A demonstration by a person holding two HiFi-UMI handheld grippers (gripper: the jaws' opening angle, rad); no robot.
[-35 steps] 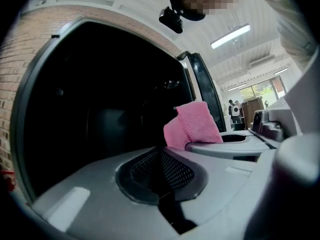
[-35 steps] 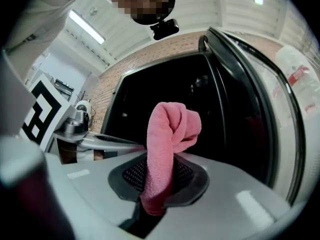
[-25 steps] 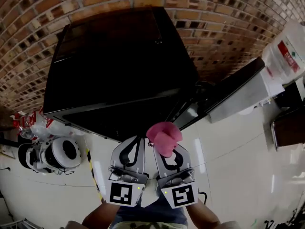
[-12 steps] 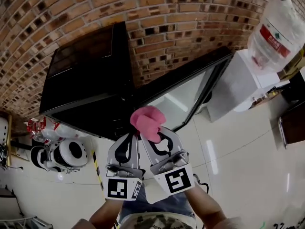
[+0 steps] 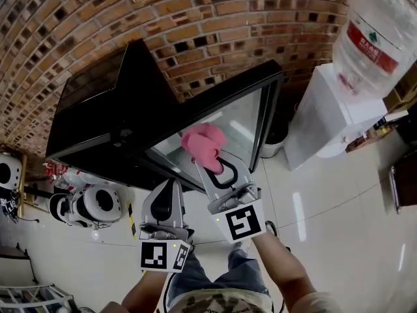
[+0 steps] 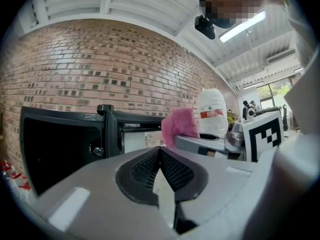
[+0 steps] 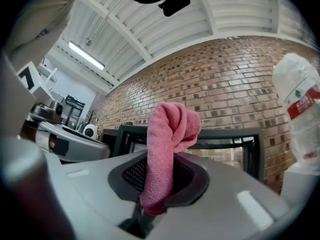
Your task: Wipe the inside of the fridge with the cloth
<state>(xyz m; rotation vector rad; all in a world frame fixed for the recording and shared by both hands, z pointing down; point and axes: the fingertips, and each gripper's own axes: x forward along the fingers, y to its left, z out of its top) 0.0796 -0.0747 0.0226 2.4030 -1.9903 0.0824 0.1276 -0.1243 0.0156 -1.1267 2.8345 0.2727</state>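
1. Holding a pink cloth [image 7: 167,134], the right claw [image 5: 210,164] has its jaws closed on the cloth's lower end. The rest of the cloth stands up above the jaws and flops over at the top.
2. The cloth is raised in front of the glass door [image 5: 225,119] of a black fridge [image 5: 98,106]. The door is swung out from the cabinet towards the person. Whether the cloth touches the glass cannot be told.
3. The left claw [image 6: 161,153] has its jaws pressed together with nothing between them. In the head view it sits lower than the right claw and to its left, near the fridge's front lower edge.
4. The fridge stands against a red-brown brick wall [image 5: 195,18].
5. A white water dispenser [image 5: 329,113] stands to the right of the fridge, near the door's outer edge. A large clear bottle [image 5: 374,34] is upended on top of it.
6. The floor [image 5: 332,233] is pale and glossy.
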